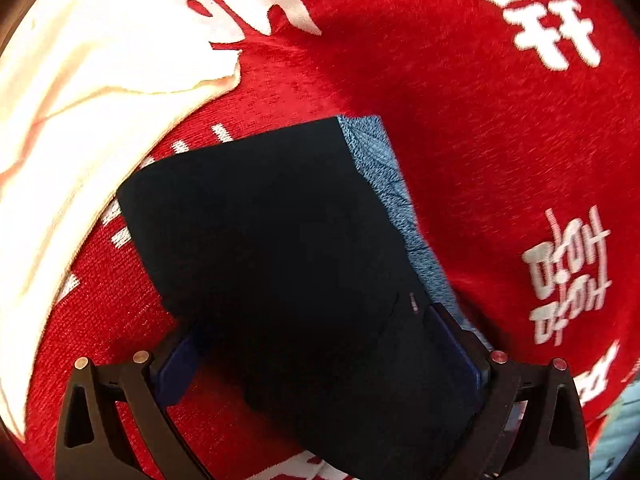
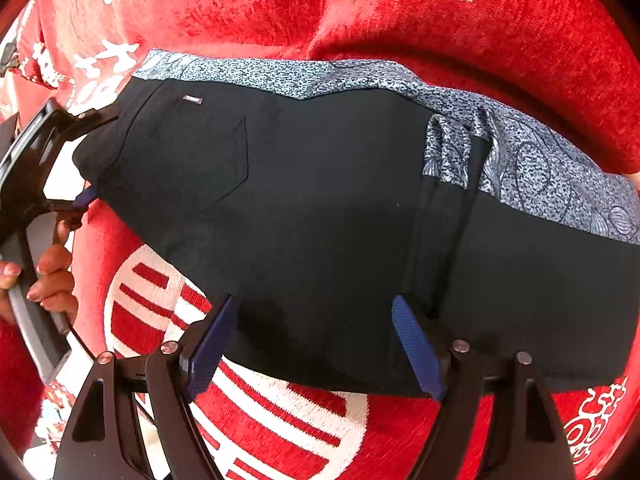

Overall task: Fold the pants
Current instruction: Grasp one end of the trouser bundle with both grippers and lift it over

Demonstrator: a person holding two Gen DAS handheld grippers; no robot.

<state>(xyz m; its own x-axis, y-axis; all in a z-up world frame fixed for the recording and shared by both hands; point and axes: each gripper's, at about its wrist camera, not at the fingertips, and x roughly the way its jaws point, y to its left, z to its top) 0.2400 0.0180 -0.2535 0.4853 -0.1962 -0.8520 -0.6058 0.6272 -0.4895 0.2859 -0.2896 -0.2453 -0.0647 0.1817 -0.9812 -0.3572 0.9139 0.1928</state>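
The right gripper (image 2: 314, 346) points steeply down over the near edge of the black pants (image 2: 320, 208), its jaws spread wide with the blue pads (image 2: 416, 344) standing apart at that edge and clamping nothing. The pants lie flat on a red cloth (image 2: 400, 24) with white printed characters, their long axis running left to right across the right wrist view: the end with the back pocket (image 2: 192, 152) and a small label (image 2: 193, 99) lies to the left, the rest runs out past the right side. Along the far edge a blue-grey patterned fabric (image 2: 532, 160) shows from under the black layer. At the left end the left gripper (image 2: 86, 156) stands at the pants' edge, a person's hand (image 2: 48, 280) around its handle. In the left wrist view the left gripper (image 1: 320, 344) has the dark cloth filling the gap between its widely parted fingers (image 1: 176, 364); whether the pads press on it I cannot tell. From there the pants stretch away up the frame, the patterned strip along their right side. Further off to the left a cream-white cloth (image 1: 72, 120) lies on the red surface.
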